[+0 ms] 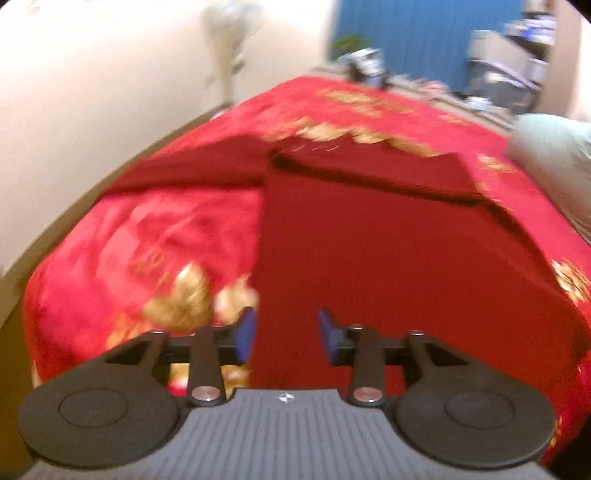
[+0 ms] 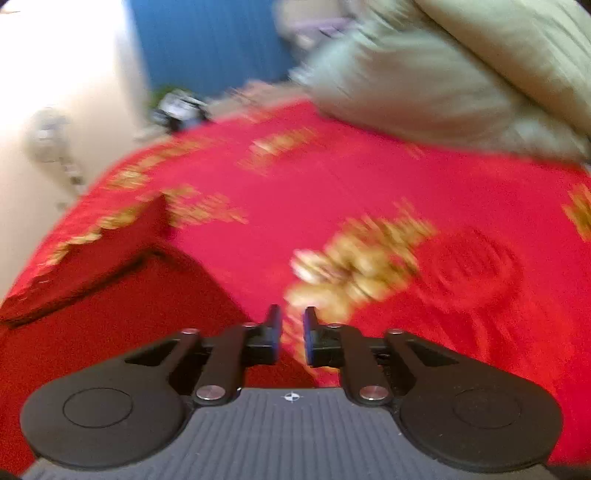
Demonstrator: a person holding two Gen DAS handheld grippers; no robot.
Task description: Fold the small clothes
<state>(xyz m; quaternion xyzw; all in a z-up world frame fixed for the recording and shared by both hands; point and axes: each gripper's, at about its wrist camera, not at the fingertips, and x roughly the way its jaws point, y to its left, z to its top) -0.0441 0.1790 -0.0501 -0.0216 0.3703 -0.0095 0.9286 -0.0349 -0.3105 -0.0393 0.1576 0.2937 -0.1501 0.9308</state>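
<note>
I see dark red garment [image 1: 388, 240] in fine ribbed knit, matt, bed cover [image 2: 369, 177] of plush red cloth with gold print, left tongs [image 1: 286, 334] matt black plastic, blue pads [image 1: 246, 332], shiny metal rivets [image 1: 207, 392], pale cloth bedding [image 2: 443, 74]

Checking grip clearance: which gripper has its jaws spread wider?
The left gripper: a broad gap over the dark red garment; the right gripper shows a narrow slit.

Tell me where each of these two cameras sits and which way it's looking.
Left wrist: sits on the left claw, looking forward and down at the dark red garment on the red bedspread; only its open blue-padded fingers show.
Right wrist: sits on the right claw, looking down at the bedspread's gold flower; its fingers show, slightly parted.
Shared: garment, bedspread, blue wall, pale bedding.
</note>
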